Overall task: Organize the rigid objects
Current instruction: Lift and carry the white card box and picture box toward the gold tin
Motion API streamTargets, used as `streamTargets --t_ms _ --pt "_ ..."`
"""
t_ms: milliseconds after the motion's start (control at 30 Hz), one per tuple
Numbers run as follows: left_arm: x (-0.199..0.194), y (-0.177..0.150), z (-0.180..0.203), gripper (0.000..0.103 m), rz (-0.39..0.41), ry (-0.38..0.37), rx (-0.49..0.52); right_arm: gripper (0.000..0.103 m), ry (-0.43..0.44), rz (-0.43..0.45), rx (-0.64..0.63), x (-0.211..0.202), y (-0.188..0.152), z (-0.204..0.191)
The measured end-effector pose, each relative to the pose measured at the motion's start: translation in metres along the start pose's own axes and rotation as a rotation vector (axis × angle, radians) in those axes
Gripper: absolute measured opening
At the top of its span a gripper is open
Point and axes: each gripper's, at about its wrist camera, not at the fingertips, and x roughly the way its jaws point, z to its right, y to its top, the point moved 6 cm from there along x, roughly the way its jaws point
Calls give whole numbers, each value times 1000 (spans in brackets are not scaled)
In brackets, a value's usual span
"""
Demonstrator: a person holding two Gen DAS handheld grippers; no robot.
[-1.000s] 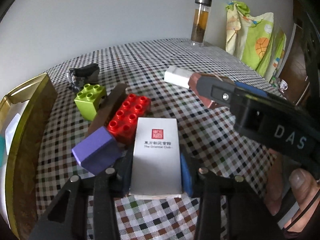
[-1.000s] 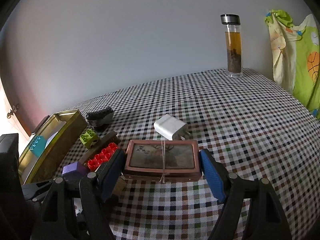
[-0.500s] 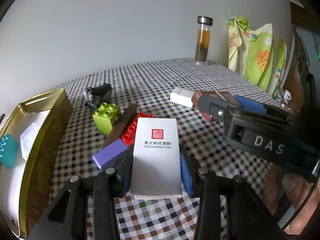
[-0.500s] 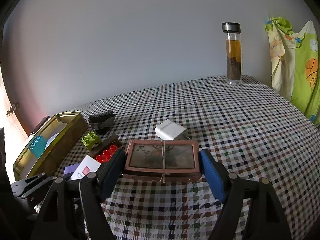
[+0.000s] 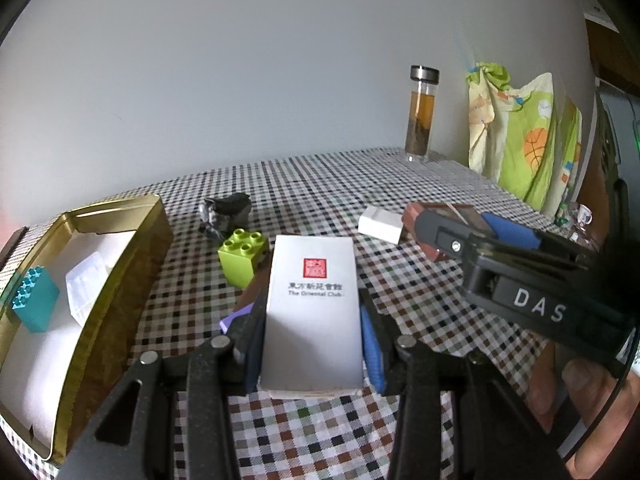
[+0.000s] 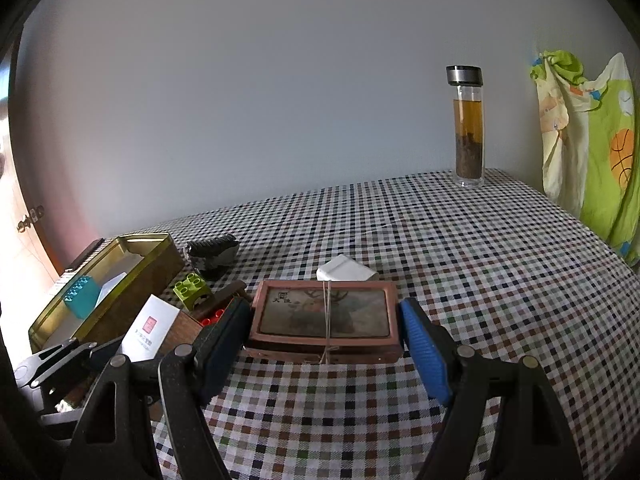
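White card stock fills the middle of the left wrist view: a small white box [image 5: 312,308] with a red seal and dark lettering is clamped between the blue pads of the left claw [image 5: 312,336], lifted clear of the checked table [image 5: 400,192]. Beneath and beyond it lie a lime-green brick [image 5: 242,256], a sliver of a purple block [image 5: 230,322] and a dark brown bar [image 5: 250,296]; a grey-black lump [image 5: 226,212] sits farther back. To the left stands an open gold tin [image 5: 132,248] with white lining, holding a teal brick [image 5: 34,304] and a clear plastic piece [image 5: 86,288].

The right claw [image 6: 324,340] grips a flat brown box [image 6: 324,316] with a deer picture on its lid and string tied round it, one pad pressed on each short end; it appears held just above the cloth, though whether it touches I cannot tell. A white charger [image 6: 346,270] lies just behind that box. From this side, red studs [image 6: 214,316] peek out beside the brown bar, near the green brick.

At the far edge a glass bottle [image 6: 468,128] of amber liquid with a metal cap stands upright near the wall, and a green and yellow cloth [image 6: 588,152] hangs to the right. A person's thumb [image 5: 576,384] shows at the right edge of the left view.
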Motion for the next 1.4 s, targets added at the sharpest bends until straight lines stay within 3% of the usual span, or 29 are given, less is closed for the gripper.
streamTargets --t_ms 1400 --pt "-43 7 -14 41 228 95 -35 78 16 220 -43 -41 10 -14"
